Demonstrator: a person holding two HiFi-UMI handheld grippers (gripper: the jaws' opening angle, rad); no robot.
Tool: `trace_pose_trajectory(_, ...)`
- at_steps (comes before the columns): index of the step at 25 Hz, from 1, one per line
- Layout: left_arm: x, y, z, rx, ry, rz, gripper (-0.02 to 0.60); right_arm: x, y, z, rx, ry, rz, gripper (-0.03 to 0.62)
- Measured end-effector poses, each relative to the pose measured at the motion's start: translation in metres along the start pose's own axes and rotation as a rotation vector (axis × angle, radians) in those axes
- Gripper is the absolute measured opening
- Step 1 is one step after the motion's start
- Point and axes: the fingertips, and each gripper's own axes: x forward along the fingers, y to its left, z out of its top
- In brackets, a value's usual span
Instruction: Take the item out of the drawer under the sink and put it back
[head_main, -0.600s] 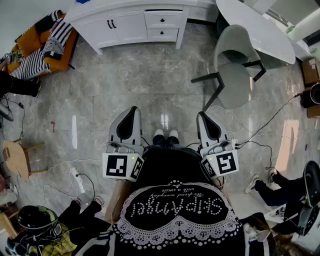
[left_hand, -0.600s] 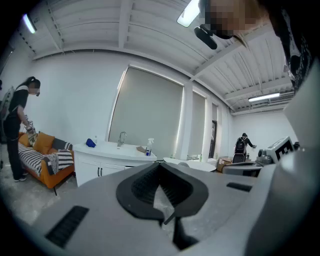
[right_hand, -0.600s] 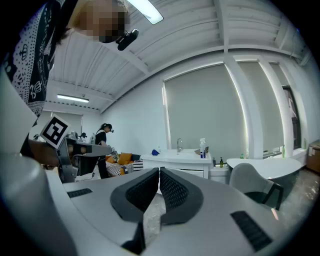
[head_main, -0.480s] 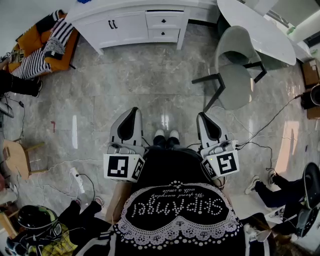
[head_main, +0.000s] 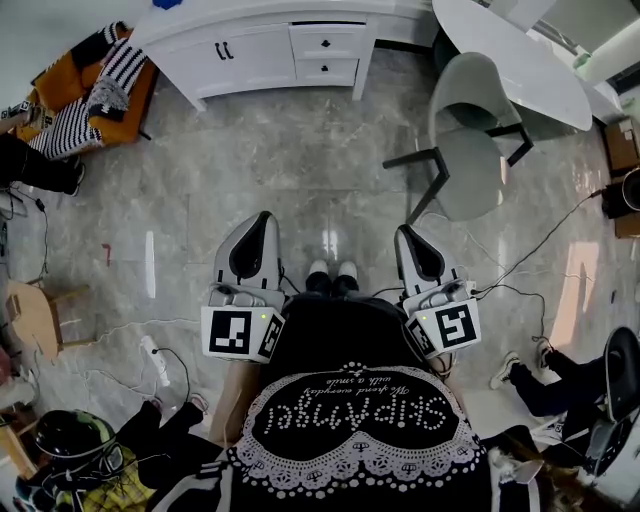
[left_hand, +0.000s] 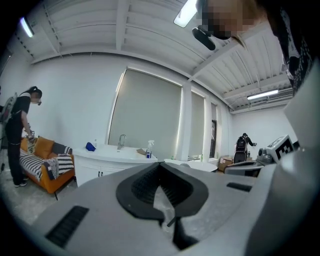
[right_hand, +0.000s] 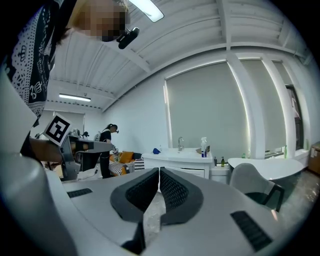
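Looking down from your head, you stand well apart from the sink cabinet (head_main: 250, 50). Its drawers (head_main: 325, 42) are closed, so the item is out of sight, presumably inside. Your left gripper (head_main: 262, 220) and right gripper (head_main: 405, 233) wait at your waist, with nothing within reach. In the left gripper view, the jaws are pressed together, empty. In the right gripper view, they are likewise closed, and the gripper is aimed at the cabinet.

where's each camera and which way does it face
Head view: on the person's head, looking down at the floor; shows left gripper, right gripper, dark top.
Left gripper view: on the left gripper, along its shut jaws toward the sink cabinet.
Right gripper view: on the right gripper, likewise, shut jaws.
Shared: both gripper views face that cabinet.
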Motion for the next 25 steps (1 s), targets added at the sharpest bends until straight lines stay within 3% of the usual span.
trace_pose_trajectory(5, -0.001, -0.001, 0.016, 0.032, -0.039, 0.016, 0.005, -0.016, -0.015, 0.004, 0.1, -0.049, -0.01, 0.026)
trace_pose_trajectory(11, 0.005, 0.021, 0.037, 0.028, -0.123, 0.076, 0.005, -0.016, -0.028, -0.002, 0.062, -0.033, 0.012, 0.026)
trace_pose_trajectory(15, 0.002, 0.026, 0.025, -0.008, -0.104, 0.109, 0.005, -0.017, -0.028, -0.01, 0.054, -0.001, 0.048, 0.026)
trace_pose_trajectory(25, 0.031, 0.049, 0.019, -0.054, -0.052, 0.087, 0.005, 0.024, -0.031, -0.005, 0.052, 0.045, 0.065, 0.026)
